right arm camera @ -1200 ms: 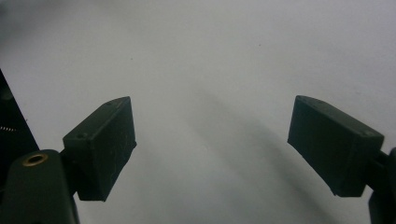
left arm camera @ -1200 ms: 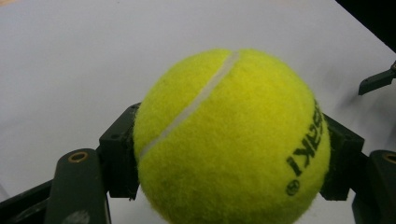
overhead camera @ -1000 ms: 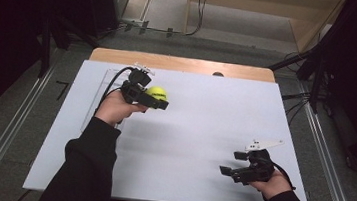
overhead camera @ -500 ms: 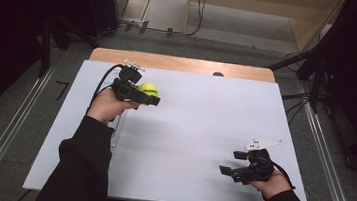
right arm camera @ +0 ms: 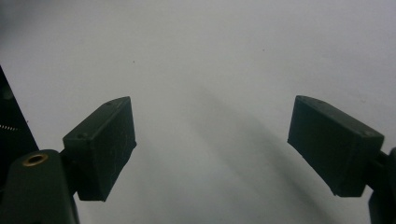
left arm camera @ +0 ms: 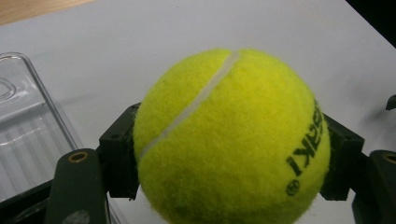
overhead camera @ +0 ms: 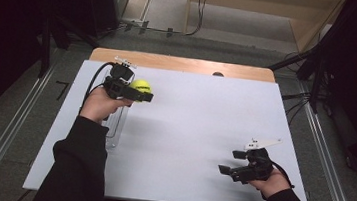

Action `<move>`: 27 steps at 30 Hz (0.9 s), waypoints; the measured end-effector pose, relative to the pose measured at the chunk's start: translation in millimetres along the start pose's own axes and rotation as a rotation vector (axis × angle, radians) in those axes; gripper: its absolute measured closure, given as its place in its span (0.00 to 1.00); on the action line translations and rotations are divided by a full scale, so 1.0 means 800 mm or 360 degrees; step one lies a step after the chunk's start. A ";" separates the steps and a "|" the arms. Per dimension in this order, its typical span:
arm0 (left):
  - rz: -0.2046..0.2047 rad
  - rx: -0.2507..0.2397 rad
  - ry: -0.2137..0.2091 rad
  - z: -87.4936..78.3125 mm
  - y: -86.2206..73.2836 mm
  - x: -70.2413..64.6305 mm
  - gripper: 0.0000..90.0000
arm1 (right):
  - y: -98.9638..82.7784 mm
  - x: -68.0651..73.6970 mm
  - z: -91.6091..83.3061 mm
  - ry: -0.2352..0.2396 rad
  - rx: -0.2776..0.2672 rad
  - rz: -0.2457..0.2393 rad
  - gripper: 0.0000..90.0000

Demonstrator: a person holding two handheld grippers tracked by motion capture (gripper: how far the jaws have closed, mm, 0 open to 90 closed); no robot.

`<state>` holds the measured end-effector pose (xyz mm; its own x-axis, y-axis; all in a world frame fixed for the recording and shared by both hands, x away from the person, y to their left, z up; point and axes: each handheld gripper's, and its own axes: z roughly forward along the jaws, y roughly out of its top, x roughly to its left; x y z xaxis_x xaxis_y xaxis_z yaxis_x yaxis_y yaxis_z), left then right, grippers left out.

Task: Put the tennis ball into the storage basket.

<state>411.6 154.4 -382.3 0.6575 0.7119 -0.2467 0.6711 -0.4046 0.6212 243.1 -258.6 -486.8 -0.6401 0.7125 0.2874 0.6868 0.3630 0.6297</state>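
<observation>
- My left gripper [overhead camera: 134,92] is at the far left of the white board [overhead camera: 198,133], its jaws clamped on the yellow tennis ball [overhead camera: 141,86]; in the left gripper view the pads press the ball [left arm camera: 231,140] from both sides (black lettering runs along its right flank).
- The ball is held above the board, not resting on it, close to the far-left corner.
- Just nearer than that gripper, beside my left hand [overhead camera: 99,105], a clear plastic tray [overhead camera: 116,126] lies on the board; its ribbed rim [left arm camera: 28,121] sits just left of the ball in the left gripper view.
- A strip of wooden table [overhead camera: 183,64] runs along the board's far edge.
- The middle of the board is plain white surface between my two hands.
- My right gripper [overhead camera: 232,169] is at the near right, well apart from the ball, jaws spread wide with nothing between them (bare board behind the pads [right arm camera: 100,144]).
</observation>
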 end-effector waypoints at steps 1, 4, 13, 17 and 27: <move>-0.0005 -0.0005 0.0004 -0.001 -0.001 0.001 0.30 | 0.000 0.000 0.000 0.0002 0.0001 0.0002 0.15; -0.0013 -0.0003 0.0019 -0.003 -0.002 0.003 0.30 | 0.001 0.000 0.000 0.0004 0.0000 -0.0002 0.15; -0.0048 -0.0020 0.0072 -0.008 -0.006 0.013 0.30 | 0.003 -0.001 0.002 0.0008 -0.0003 -0.0017 0.15; -0.0075 -0.0034 0.0099 -0.012 -0.008 0.017 0.30 | 0.004 -0.001 0.002 0.0004 -0.0003 -0.0015 0.15; -0.0151 -0.0060 0.0176 -0.019 -0.013 0.030 0.30 | 0.005 -0.001 0.002 0.0004 -0.0001 -0.0015 0.15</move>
<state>415.0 184.4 -383.6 0.5486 0.8057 -0.2235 0.7137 -0.3120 0.6272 246.8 -256.3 -485.9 -0.6473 0.7076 0.2832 0.6806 0.3694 0.6327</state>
